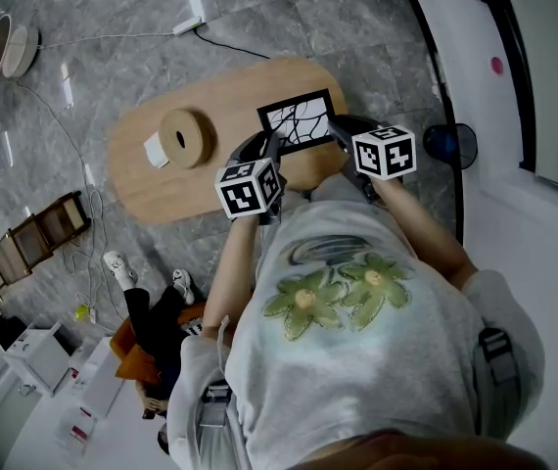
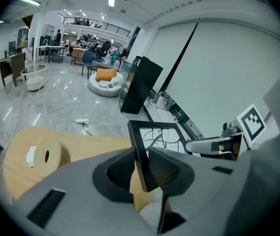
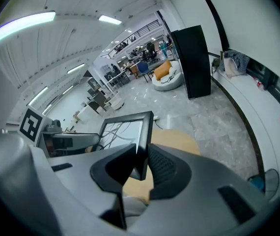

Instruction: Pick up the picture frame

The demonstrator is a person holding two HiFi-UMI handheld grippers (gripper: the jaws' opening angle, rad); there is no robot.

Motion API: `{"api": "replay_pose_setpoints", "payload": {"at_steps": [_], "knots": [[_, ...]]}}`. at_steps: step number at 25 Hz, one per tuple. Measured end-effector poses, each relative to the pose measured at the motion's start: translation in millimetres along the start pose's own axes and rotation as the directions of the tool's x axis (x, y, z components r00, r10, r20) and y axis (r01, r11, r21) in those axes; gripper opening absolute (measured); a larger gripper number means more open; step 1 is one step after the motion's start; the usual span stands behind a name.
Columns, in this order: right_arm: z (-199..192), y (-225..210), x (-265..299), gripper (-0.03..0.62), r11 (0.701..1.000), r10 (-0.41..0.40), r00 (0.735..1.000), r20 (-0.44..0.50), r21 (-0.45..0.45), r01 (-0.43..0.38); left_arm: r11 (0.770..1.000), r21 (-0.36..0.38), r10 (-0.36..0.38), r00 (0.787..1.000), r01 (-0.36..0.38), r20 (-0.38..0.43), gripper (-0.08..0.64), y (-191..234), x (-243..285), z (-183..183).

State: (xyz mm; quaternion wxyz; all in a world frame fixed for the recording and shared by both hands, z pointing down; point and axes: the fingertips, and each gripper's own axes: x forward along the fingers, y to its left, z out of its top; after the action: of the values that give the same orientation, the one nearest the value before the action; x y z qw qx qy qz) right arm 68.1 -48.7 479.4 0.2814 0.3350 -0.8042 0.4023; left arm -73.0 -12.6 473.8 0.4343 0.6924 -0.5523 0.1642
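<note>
Left gripper view, nearest first: the left gripper (image 2: 141, 167) has its two dark jaws closed on the left side rail of the picture frame (image 2: 155, 134), with a ribbed pad (image 2: 163, 168) pressed against each face. The frame is black and holds a white print of dark branching lines. It stands tilted on edge. Its upper part rises past the jaw tips, its lower corner sits between the jaws, and tan wood shows underneath.

Right gripper view shows the same on the other side. The right gripper (image 3: 141, 163) pinches the frame's right side rail, and the rest of the frame stretches away to the left of its jaws.

In the head view, a flower-printed shirt (image 1: 357, 302) fills the foreground and both of the person's arms reach forward. The frame spans the gap between the two grippers, one clamped on each short end, above the near edge of an oval wooden table (image 1: 210, 179). Farther left on the table, well apart from the frame, is a tan roll (image 1: 183, 138) with a small white item (image 1: 155, 150) just beside it. Past the table lies a grey stone floor (image 1: 357, 27), where a white power strip (image 1: 189, 25) trails a thin cable.
</note>
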Motion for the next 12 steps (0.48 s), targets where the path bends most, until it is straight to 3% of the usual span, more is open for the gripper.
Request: {"api": "replay_pose_setpoints", "payload": {"at_steps": [12], "knots": [[6.4,5.9,-9.0,0.083,1.0,0.008,1.0,0.025,-0.008,-0.008,1.0,-0.001,-0.001,1.0,0.001,0.024,0.099,-4.2,-8.2,6.8]]}}
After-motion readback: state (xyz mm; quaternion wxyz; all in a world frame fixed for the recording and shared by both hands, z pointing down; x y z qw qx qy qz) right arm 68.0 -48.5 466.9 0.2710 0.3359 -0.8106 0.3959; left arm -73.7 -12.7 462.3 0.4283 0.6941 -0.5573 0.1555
